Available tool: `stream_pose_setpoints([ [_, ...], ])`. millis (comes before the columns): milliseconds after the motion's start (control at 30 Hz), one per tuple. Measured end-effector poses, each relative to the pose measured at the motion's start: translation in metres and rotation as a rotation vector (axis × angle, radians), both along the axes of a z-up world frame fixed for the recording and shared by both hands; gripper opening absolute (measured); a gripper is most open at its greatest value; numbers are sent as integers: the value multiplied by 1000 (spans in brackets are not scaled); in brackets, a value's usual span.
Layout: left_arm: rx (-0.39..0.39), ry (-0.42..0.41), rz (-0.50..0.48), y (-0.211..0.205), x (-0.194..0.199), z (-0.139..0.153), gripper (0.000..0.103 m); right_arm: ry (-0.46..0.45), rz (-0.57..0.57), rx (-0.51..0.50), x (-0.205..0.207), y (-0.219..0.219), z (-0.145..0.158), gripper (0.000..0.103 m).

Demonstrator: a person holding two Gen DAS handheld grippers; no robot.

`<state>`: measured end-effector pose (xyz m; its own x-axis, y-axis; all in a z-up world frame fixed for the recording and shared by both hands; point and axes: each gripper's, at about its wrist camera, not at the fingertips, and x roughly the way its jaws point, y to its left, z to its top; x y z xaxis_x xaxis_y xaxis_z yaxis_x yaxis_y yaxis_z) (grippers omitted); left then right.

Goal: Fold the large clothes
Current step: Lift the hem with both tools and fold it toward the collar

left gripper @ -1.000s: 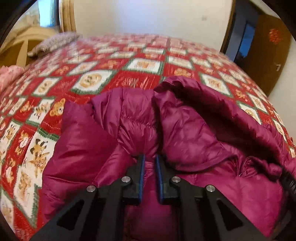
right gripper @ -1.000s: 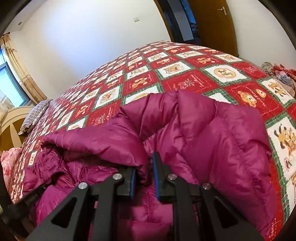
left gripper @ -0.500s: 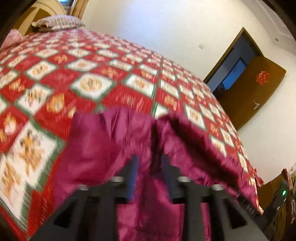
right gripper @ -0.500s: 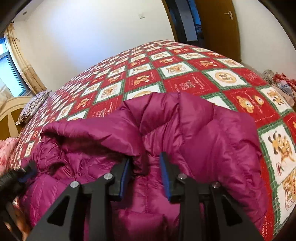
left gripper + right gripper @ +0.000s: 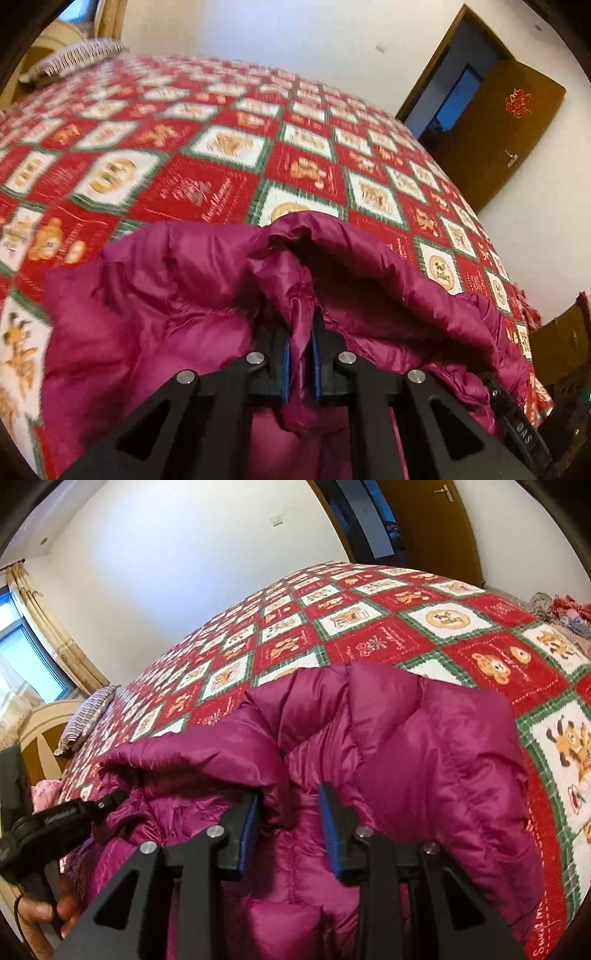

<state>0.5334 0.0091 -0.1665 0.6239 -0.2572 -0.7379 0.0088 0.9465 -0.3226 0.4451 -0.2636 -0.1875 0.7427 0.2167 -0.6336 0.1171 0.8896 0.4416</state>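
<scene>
Two grippers: my left gripper (image 5: pixel 301 354) pinches the jacket (image 5: pixel 166 295) fold at lower centre; my right gripper (image 5: pixel 290 829) gapes wide around jacket fabric.

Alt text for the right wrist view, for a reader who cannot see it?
The right gripper hangs open over a magenta puffer jacket lying on a red patchwork quilt. At left, the left gripper reaches into the jacket's edge; a striped pillow lies at the bed's far end.
</scene>
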Motion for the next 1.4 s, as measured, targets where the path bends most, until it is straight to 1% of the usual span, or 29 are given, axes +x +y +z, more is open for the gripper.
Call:
stream_pose_setpoints([
  [67,1,-27,9,2,-12,4,8,-2,0,6,0,0,0,33],
  [100,-7,-28,21,3,-19,2,8,-2,-1,9,0,0,0,33],
  [133,-11,-21,30,7,-20,-2,8,-2,-1,13,-1,-1,0,33],
  [200,-13,8,50,15,-21,-22,8,-2,-2,16,-1,-1,0,33],
  [267,-89,-27,57,26,-26,-33,8,2,-2,16,0,-1,1,33],
  [367,-123,-21,76,34,-24,-35,10,19,-7,37,-2,-5,3,33],
  [433,-126,-23,80,35,-25,-35,10,9,-61,17,-16,-10,14,33],
  [467,-123,-26,80,34,-25,-35,10,-20,-108,-23,-29,-11,23,39],
  [500,-115,-29,81,33,-26,-35,10,-55,-143,-66,-38,-10,34,40],
  [567,-91,-34,84,29,-26,-33,11,-103,-144,-108,-42,-3,53,40],
  [633,-74,-37,84,28,-26,-33,11,-113,-110,-111,-28,7,68,40],
  [700,-67,-39,83,27,-28,-33,11,-72,-75,-137,1,23,76,40],
  [733,-66,-39,82,27,-27,-34,11,-41,-56,-147,16,30,74,40],
  [800,-75,-38,80,29,-27,-34,11,36,-13,-179,37,42,57,40],
  [867,-106,-38,75,33,-28,-35,11,171,45,-260,48,54,22,40],
  [900,-124,-40,70,34,-28,-36,11,165,82,-296,43,58,10,40],
  [933,-143,-39,66,35,-29,-36,11,121,94,-352,33,61,10,40],
  [967,-150,-37,64,36,-29,-36,11,120,101,-383,30,63,10,40],
  [1033,-138,-24,60,35,-31,-32,11,116,101,-403,26,64,8,40],
  [1100,-103,-23,36,34,-41,-24,14,115,100,-431,25,68,7,40],
  [1133,-78,-35,15,35,-50,-17,18,112,100,-439,26,71,7,40],
  [1167,-46,-50,-5,36,-61,-8,28,104,98,-439,24,71,6,40],
  [1200,-21,-59,-10,39,-68,-2,35,99,96,-431,25,69,7,40],
  [1233,2,-75,-6,43,-78,7,50,94,96,-422,25,67,7,40],
  [1267,9,-97,5,46,-83,16,67,89,95,-413,24,66,7,40],
  [1333,3,-174,36,51,-87,39,80,80,95,-395,26,64,8,40],
  [1400,-3,-229,40,46,-75,62,83,72,98,-373,26,63,8,40],
])
